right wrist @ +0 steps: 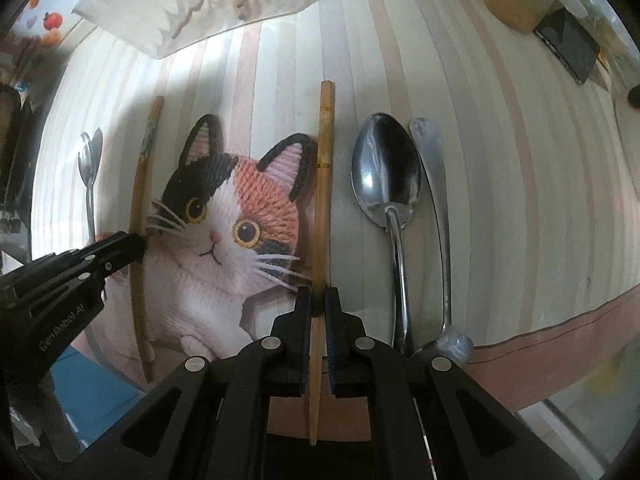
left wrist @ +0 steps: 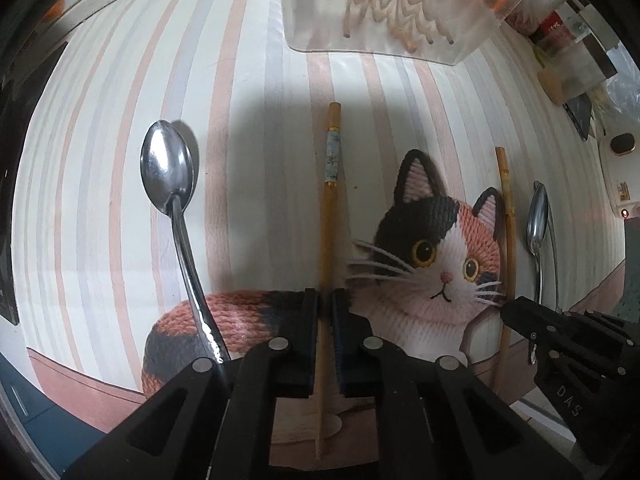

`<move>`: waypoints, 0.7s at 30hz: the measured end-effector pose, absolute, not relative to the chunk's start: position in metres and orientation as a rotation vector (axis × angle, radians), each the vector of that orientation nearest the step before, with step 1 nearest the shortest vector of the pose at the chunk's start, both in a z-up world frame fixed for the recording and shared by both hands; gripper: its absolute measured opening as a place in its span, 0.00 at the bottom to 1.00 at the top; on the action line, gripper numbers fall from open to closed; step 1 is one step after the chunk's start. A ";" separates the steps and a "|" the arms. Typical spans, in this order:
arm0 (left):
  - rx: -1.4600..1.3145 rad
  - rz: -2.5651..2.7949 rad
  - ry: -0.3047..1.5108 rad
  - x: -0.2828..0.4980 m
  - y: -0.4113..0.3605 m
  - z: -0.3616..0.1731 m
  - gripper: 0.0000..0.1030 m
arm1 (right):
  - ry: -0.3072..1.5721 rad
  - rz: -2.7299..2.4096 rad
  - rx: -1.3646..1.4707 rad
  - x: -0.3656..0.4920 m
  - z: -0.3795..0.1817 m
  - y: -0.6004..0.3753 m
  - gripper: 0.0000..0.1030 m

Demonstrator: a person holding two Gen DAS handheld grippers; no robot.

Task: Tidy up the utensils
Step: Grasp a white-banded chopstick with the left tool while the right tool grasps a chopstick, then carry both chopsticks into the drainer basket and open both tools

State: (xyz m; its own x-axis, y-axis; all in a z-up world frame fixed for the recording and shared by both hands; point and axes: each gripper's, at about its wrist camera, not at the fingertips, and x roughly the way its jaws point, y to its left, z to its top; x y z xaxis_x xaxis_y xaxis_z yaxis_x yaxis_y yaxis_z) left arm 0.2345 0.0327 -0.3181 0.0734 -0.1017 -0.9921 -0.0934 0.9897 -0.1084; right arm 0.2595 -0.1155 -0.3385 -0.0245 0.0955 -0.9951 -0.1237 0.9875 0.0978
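In the left wrist view my left gripper [left wrist: 327,300] is shut on a wooden chopstick [left wrist: 329,216] with a grey-blue band, lying on the striped cat-print tablecloth [left wrist: 120,184]. A steel spoon [left wrist: 170,184] lies to its left. In the right wrist view my right gripper [right wrist: 318,298] is shut on a second wooden chopstick [right wrist: 323,184]. A steel spoon [right wrist: 386,184] and a spoon with a grey paw-shaped handle [right wrist: 436,208] lie to its right. The left gripper also shows at the left of the right wrist view [right wrist: 132,246], the right gripper at the right of the left wrist view [left wrist: 506,312].
A clear plastic utensil tray [left wrist: 384,12] stands at the far side of the table, also seen in the right wrist view [right wrist: 208,0]. Boxes and a dark phone [right wrist: 568,52] sit at the far right. The table edge runs close below both grippers.
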 end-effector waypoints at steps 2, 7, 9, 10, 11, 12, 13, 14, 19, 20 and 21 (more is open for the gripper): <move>-0.161 -0.003 1.492 0.236 0.033 -0.318 0.04 | 1.583 0.169 -0.020 0.261 -0.337 -0.112 0.06; -0.149 0.040 1.404 0.232 0.042 -0.287 0.04 | 1.555 0.174 0.036 0.256 -0.333 -0.108 0.06; -0.165 0.059 1.345 0.231 0.056 -0.260 0.04 | 1.516 0.191 0.060 0.254 -0.316 -0.111 0.06; -0.173 0.066 1.324 0.231 0.061 -0.250 0.04 | 1.488 0.203 0.072 0.255 -0.301 -0.116 0.06; -0.183 0.077 1.290 0.232 0.069 -0.233 0.04 | 1.466 0.214 0.086 0.256 -0.289 -0.120 0.06; -0.194 0.091 1.243 0.234 0.079 -0.212 0.04 | 1.433 0.231 0.111 0.260 -0.272 -0.122 0.06; -0.205 0.099 1.208 0.236 0.086 -0.195 0.04 | 1.410 0.244 0.124 0.264 -0.260 -0.123 0.06; -0.213 0.102 1.186 0.237 0.090 -0.184 0.04 | 1.386 0.256 0.139 0.267 -0.248 -0.124 0.06; -0.313 0.049 1.053 0.273 0.104 -0.109 0.04 | 1.254 0.349 0.230 0.321 -0.176 -0.121 0.06; -0.329 0.032 1.044 0.280 0.103 -0.102 0.04 | 1.236 0.362 0.240 0.332 -0.167 -0.119 0.06; -0.352 0.009 1.038 0.293 0.101 -0.095 0.04 | 1.215 0.375 0.245 0.347 -0.159 -0.116 0.06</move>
